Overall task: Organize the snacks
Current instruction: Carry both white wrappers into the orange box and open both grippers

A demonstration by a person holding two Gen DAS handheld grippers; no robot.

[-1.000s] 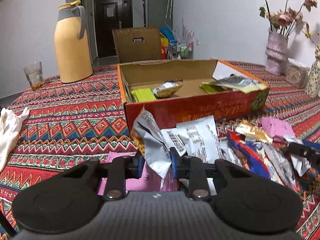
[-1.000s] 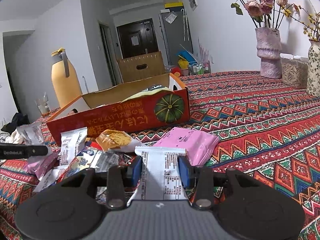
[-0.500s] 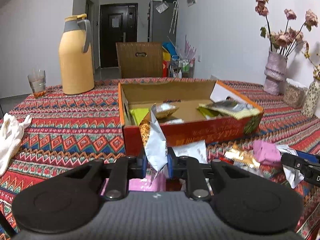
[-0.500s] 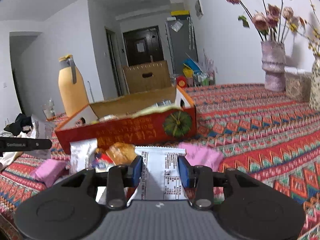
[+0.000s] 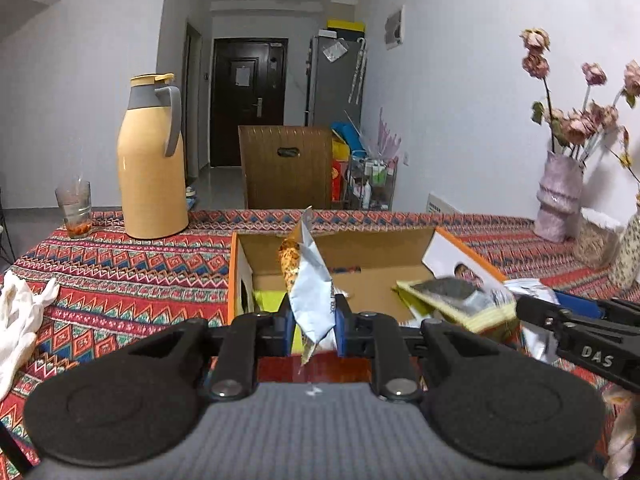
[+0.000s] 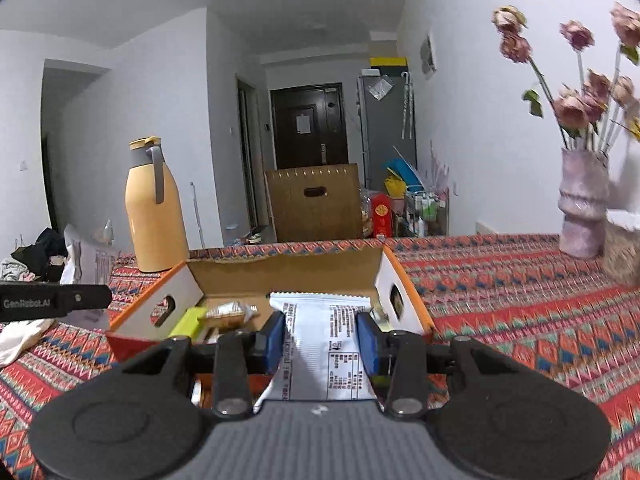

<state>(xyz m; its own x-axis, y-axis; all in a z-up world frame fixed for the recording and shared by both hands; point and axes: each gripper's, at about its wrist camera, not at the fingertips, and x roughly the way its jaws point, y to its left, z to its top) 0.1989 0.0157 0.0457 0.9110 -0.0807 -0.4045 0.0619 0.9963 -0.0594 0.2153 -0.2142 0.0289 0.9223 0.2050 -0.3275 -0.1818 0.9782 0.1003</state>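
Note:
My left gripper is shut on a silver snack packet with an orange print, held upright over the near wall of the open red cardboard box. My right gripper is shut on a white snack packet with black print, held over the near edge of the same box. The box holds a green packet, a silvery packet and a yellow-edged packet. The right gripper's fingers show at right in the left wrist view.
A yellow thermos jug and a glass stand on the patterned tablecloth at back left. A white cloth lies at left. A pink vase of dried flowers stands at back right. A wicker chair is behind the table.
Both grippers rose from the loose snack pile and moved forward to the box, each carrying its packet. The pile has dropped out of view.

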